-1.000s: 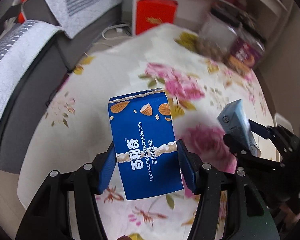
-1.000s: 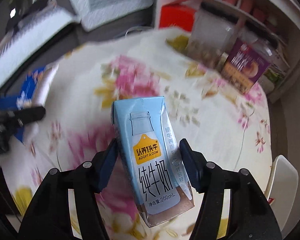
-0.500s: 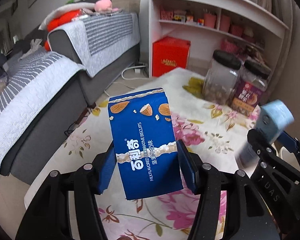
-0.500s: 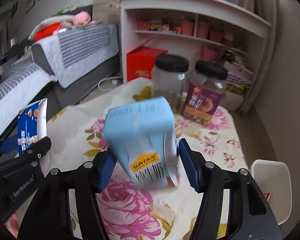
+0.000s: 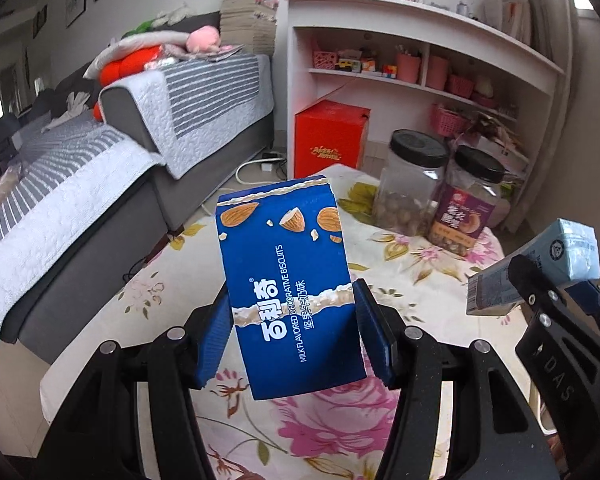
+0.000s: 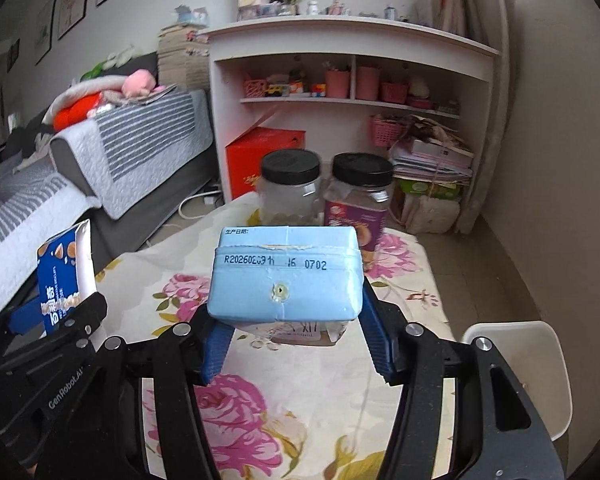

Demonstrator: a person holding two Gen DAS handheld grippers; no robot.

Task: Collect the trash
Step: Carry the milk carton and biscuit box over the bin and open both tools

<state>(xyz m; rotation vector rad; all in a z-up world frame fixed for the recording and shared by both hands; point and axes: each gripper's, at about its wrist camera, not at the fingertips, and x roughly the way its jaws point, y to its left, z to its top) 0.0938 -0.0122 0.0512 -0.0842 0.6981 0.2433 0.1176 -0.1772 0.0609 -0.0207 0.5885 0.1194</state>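
Left gripper [image 5: 292, 328] clamped on a dark blue cardboard biscuit box [image 5: 288, 284], held upright above the floral-clothed table [image 5: 400, 276]. Right gripper [image 6: 292, 340] clamped on a pale blue milk carton [image 6: 286, 276], tipped top-forward over the same table, near two black-lidded plastic jars [image 6: 290, 188].

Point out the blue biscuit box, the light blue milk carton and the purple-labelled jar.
blue biscuit box [image 5: 290, 292]: left wrist view, middle of printed front.
light blue milk carton [image 6: 286, 276]: right wrist view, top face near the straw hole.
purple-labelled jar [image 5: 462, 216]: left wrist view, its label.

Both grippers' jaws clamped, raised.
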